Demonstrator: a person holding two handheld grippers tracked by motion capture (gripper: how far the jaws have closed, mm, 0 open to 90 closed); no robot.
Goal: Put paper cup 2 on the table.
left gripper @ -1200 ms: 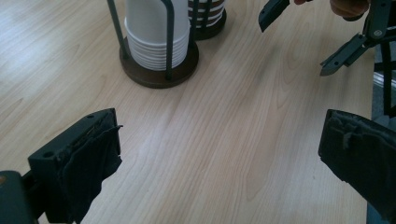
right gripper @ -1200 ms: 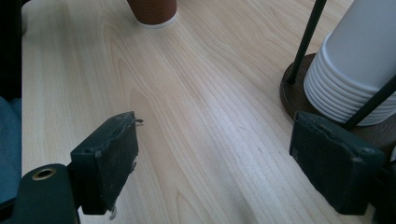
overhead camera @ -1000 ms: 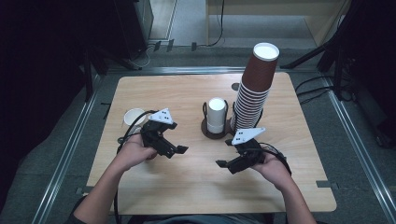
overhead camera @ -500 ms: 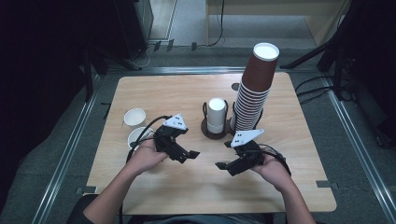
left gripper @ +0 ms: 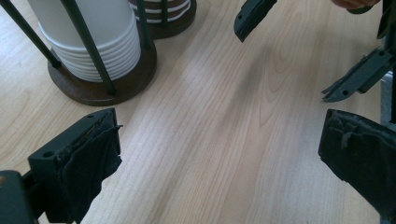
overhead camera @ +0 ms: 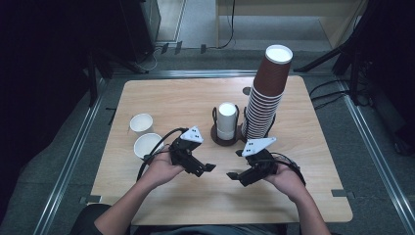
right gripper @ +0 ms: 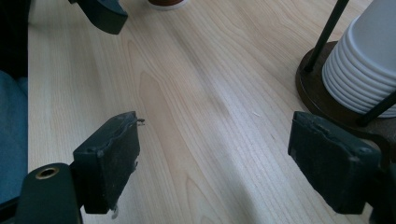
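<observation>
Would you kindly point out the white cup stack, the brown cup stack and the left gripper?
white cup stack [overhead camera: 227, 109], high view, top rim.
brown cup stack [overhead camera: 264, 98], high view, stack's side.
left gripper [overhead camera: 209, 168], high view, between fingertips.

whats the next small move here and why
Probably ease the right gripper forward toward the white cup stack in its holder. Both grippers are open and hold nothing, the left gripper sits apart from the two cups at the table's left, and that stack lies just ahead.
</observation>
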